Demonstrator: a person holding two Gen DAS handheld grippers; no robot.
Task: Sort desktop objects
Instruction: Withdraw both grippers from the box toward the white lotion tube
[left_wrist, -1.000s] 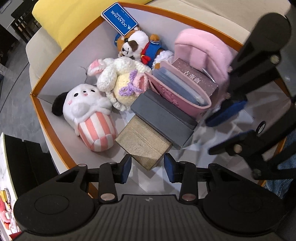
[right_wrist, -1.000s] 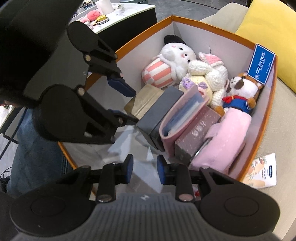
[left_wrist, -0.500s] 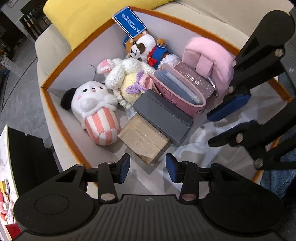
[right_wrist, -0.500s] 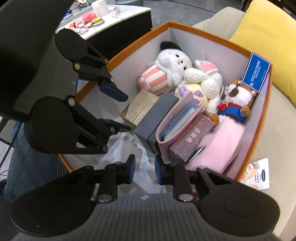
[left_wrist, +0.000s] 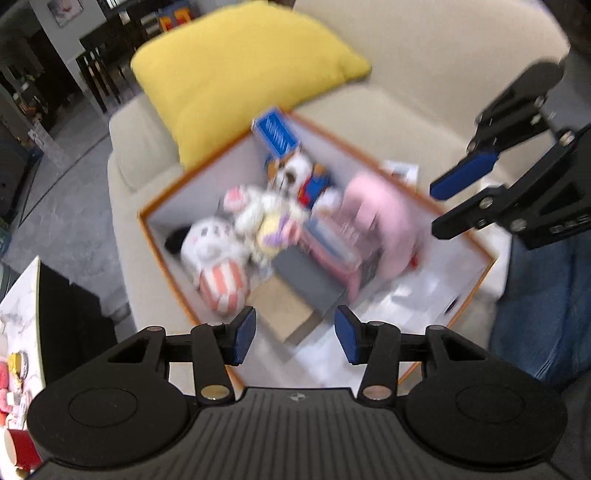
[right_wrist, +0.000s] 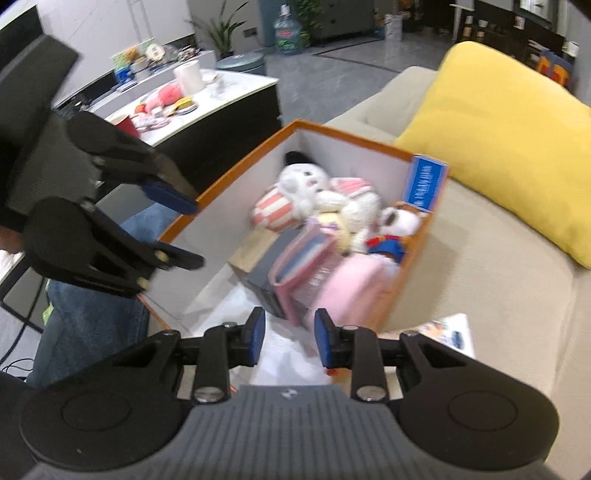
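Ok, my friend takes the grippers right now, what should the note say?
Left gripper: jaws open, just been opening, nothing between them.
Right gripper: jaws open, just been opening, empty too.
Both hang above the orange box on the sofa.
Done: plush toys, the grey case and pink pouch are packed in the box.
Left: more bits sit on the marble table. Those probably need sorting next.

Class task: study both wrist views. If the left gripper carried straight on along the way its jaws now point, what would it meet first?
Probably the tan box lying in the orange-rimmed box. The left gripper is open with nothing between its jaws; blur leaves depth unclear.
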